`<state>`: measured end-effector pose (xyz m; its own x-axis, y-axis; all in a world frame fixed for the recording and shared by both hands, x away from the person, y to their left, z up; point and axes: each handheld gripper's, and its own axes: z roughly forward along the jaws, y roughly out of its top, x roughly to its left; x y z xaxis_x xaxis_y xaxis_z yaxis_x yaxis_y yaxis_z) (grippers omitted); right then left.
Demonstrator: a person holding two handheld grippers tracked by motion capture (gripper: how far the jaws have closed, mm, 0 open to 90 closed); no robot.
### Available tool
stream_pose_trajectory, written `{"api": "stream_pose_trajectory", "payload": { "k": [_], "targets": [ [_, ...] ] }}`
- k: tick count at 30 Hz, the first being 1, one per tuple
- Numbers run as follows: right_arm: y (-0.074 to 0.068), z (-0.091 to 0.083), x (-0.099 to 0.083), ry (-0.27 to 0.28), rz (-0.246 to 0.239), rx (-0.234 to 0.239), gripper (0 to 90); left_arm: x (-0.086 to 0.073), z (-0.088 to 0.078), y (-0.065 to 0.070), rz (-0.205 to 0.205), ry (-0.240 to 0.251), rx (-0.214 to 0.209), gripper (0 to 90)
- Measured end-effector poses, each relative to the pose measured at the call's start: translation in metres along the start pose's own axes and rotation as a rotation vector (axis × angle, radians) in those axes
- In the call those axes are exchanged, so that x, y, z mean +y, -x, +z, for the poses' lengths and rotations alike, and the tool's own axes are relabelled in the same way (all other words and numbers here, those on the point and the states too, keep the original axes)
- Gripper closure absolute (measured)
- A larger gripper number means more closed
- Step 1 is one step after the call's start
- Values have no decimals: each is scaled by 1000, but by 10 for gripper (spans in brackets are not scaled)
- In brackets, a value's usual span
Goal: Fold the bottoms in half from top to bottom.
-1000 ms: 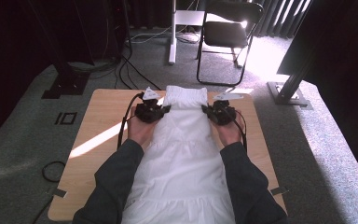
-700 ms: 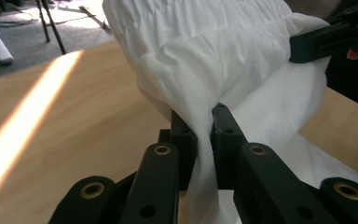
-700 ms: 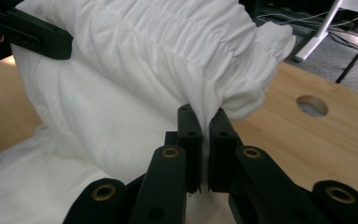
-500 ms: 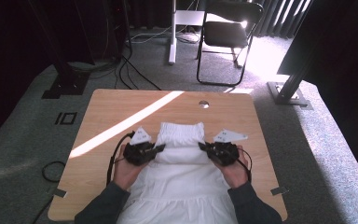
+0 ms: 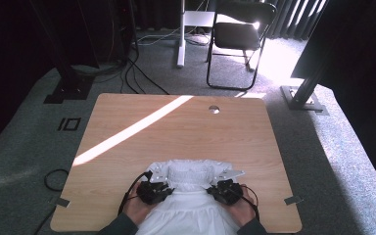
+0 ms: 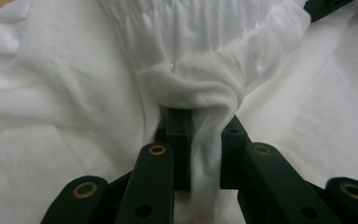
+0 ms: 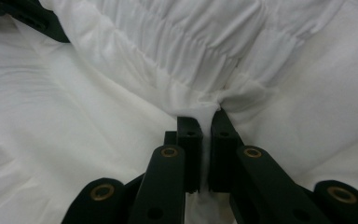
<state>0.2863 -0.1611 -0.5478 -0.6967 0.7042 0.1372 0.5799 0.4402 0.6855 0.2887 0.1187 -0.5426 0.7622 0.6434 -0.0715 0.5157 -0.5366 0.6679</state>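
A white dress (image 5: pixel 192 172) lies at the near edge of the wooden table (image 5: pixel 176 127), its gathered top folded back over its lower part. My left gripper (image 5: pixel 165 189) is shut on a bunched edge of the dress (image 6: pixel 191 88). Its jaws have just been opening slightly, and the cloth still fills the space between the black fingers (image 6: pixel 179 135). My right gripper (image 5: pixel 216 191) is shut tight on the other side of the gathered top (image 7: pixel 182 56), with the cloth pinched between its fingertips (image 7: pixel 189 135). A person's hands hold both grippers low over the cloth.
The far half of the table is bare wood with a strip of sunlight and a cable hole (image 5: pixel 214 109). A black chair (image 5: pixel 240 34), floor cables (image 5: pixel 137 73) and black stand bases (image 5: pixel 68 90) sit beyond the table.
Both hands have drawn the top of the dress from the far edge of the table down to the near edge, folding it over itself. The far half of the table is now uncovered.
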Motion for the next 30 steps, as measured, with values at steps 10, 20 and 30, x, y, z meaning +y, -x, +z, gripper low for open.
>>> {"api": "stream_pose_trajectory", "payload": {
  "k": [10,20,30],
  "targets": [
    [27,32,42,-8,-46,-97,847,33,23,-49,25,10,67,803],
    [71,60,84,-8,16,-132,845,70,49,-95,32,12,107,802],
    [103,86,121,-10,83,-213,845,110,74,-127,-16,-42,196,798]
  ]
}}
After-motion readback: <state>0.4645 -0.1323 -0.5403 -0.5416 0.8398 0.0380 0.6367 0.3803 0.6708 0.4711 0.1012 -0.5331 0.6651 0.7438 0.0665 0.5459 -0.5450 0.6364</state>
